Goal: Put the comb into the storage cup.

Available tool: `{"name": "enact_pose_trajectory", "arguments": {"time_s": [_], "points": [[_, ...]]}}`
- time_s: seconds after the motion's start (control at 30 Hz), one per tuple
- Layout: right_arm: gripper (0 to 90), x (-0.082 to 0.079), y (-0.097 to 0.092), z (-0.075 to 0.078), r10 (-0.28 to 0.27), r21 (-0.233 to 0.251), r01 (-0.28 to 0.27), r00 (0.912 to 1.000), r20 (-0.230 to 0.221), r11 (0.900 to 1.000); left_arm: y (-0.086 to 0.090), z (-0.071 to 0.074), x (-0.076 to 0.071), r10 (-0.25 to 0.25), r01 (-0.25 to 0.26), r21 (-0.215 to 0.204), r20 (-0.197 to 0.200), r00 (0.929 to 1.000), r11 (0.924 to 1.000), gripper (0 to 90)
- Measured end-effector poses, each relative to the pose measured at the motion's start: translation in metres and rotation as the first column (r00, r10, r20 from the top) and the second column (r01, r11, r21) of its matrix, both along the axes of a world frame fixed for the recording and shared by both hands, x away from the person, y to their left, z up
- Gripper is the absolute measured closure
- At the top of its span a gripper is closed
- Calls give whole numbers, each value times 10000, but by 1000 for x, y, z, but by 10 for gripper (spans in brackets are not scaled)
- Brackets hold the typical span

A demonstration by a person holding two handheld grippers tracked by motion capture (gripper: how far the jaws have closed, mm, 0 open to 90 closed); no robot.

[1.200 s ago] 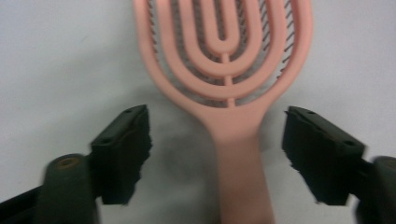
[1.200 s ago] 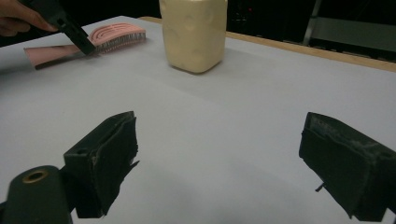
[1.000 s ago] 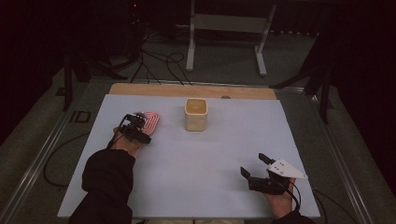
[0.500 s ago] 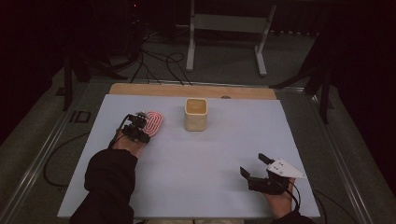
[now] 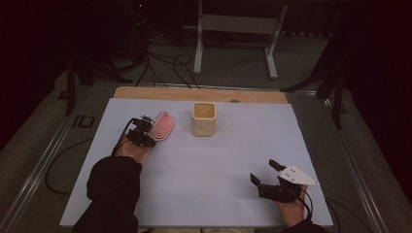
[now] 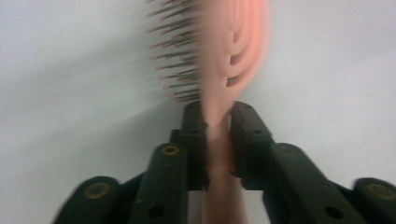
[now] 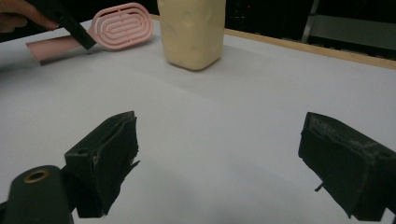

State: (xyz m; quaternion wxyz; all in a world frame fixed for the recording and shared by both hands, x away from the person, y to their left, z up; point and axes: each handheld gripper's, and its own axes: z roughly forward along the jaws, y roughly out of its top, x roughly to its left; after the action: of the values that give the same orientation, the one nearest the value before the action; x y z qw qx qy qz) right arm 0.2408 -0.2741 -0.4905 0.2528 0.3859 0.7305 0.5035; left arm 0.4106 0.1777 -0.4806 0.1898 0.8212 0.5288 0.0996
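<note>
My left gripper [image 5: 147, 130] has just been closing, and its jaws now pinch the handle of the pink plastic hairbrush with the oval slotted head [image 5: 163, 126]; in the left gripper view the two black pads press on either side of the pink handle [image 6: 218, 154], with the bristles [image 6: 180, 60] pointing off to one side. A second ago the jaws stood wider around that handle, so I judge the grasp is now made and the brush is ready to be lifted. The brush lies toward the far left part of the pale blue-grey table top [image 5: 214, 194], its head pointing at the far edge, just left of the cream-coloured, square-sided open container [image 5: 204, 119], near it but not touching.

My right gripper [image 5: 266, 175] rests near the table's near right corner with its jaws spread wide and nothing between them; the right gripper view shows bare table between the two black pads [image 7: 109, 158], and the container [image 7: 191, 32] and brush [image 7: 121, 23] farther off.

For room: the middle of the table between my two hands is open. The gap between brush head and container is narrow, so I would raise the brush before swinging it right, in case the container tips. The wooden strip [image 5: 145, 92] along the far edge sits just behind both things; the left edge is well apart from my left hand [image 5: 131, 150].
</note>
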Motion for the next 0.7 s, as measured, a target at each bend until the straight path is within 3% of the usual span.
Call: {"name": "enact_pose_trajectory", "arguments": {"time_s": [0.2,0.33,0.7], "points": [[115,0,0,0,-2,1,2,10000,8,10000,2,7,-4,-51,66,-430,341,9994,9991,798],[115,0,0,0,1,-5,-1,10000,-13,10000,1,9,-6,-168,187,-464,416,9990,9987,799],[115,0,0,0,12,-3,-12,10000,2,10000,3,27,-19,-170,378,-1407,1461,9891,9893,800]]}}
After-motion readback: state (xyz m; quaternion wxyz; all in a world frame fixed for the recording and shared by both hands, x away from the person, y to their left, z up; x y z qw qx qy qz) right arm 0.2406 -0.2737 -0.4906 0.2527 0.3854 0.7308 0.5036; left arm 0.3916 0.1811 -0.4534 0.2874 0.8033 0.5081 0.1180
